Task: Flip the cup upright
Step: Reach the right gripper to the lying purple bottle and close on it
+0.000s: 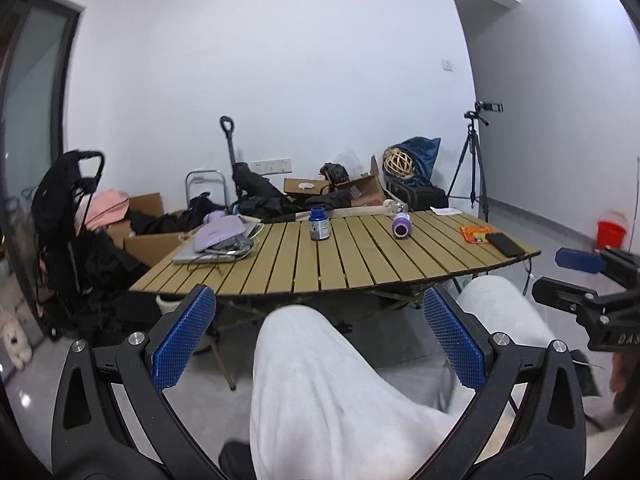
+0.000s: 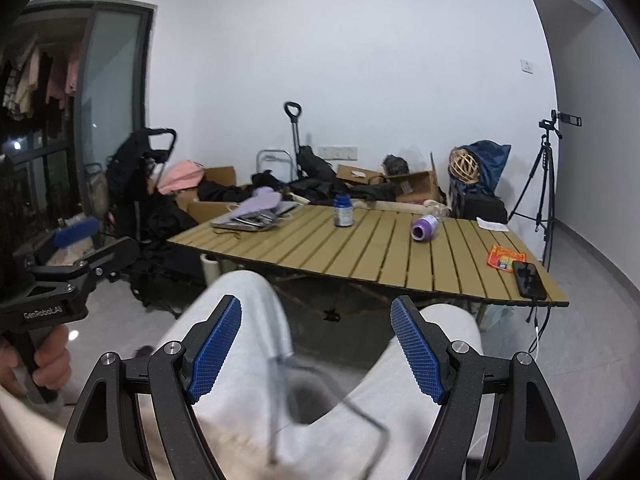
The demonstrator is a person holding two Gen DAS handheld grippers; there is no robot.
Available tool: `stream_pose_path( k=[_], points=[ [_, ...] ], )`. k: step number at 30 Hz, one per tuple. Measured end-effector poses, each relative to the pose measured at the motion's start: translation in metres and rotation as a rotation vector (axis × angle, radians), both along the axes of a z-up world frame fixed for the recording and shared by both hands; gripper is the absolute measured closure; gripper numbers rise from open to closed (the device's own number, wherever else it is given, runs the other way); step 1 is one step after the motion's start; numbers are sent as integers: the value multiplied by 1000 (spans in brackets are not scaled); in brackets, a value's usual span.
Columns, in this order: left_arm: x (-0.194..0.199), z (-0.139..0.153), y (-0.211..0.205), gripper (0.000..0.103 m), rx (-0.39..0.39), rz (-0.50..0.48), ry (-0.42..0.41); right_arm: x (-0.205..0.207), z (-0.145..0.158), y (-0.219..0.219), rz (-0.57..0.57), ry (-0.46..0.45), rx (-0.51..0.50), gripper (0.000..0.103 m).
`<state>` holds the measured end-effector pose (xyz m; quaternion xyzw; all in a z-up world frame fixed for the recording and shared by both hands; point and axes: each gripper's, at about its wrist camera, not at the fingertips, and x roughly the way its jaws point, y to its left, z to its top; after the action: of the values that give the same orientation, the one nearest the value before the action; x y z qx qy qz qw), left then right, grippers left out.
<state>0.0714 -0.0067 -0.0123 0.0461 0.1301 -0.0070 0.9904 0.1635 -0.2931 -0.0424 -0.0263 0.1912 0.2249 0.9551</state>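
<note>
Purple cup (image 2: 424,229) lying sideways on slatted table (image 2: 372,256), blue jar (image 2: 343,211) upright

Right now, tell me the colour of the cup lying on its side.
Purple, with a clear part at its far end; the cup shows best in the right wrist view.

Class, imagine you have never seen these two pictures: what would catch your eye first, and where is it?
Probably the two open blue-padded grippers, left gripper and right gripper, held low over the person's grey-trousered knees, short of the table. Beyond them, the slatted wooden table bears a purple cup lying on its side towards the far right, with a dark blue jar upright to its left.
</note>
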Motion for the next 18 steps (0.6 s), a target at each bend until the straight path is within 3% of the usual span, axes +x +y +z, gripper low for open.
stream_pose_path(
  k=[5, 9, 11, 16, 18],
  points=[
    [77, 0, -7, 0, 51, -71, 54, 80, -5, -4, -26, 72, -17, 21],
    [148, 11, -15, 0, 93, -68, 27, 151, 6, -16, -81, 82, -40, 21],
    [194, 16, -14, 0, 54, -55, 53, 184, 14, -26, -99, 96, -29, 21],
    [290, 9, -17, 0, -82, -136, 182, 265, 22, -35, -132, 125, -68, 21],
    [318, 3, -24, 0, -88, -157, 188, 303, 18, -35, -154, 151, -62, 21]
  ],
)
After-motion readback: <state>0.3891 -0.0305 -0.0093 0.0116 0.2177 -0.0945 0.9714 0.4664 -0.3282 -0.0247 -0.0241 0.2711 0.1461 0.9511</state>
